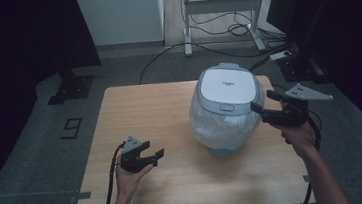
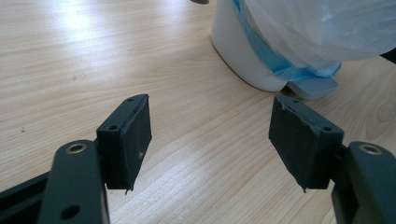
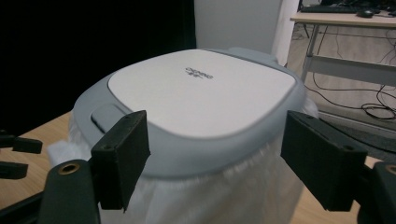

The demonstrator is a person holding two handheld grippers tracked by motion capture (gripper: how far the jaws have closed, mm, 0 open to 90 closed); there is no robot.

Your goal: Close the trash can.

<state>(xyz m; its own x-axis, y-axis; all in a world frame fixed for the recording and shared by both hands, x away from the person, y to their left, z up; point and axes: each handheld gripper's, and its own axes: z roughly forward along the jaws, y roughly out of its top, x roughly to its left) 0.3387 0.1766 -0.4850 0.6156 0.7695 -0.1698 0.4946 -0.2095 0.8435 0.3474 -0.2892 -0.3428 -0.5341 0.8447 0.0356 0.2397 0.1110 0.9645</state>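
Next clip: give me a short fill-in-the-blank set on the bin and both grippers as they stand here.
1. The lid of the small bin is ____.
2. The bin stands on a ____ table.
3. The left gripper has its jaws ____, with nothing between them.
4. The gripper raised beside the lid's rim is the ____ gripper.

Missing words: shut; wooden; open; right
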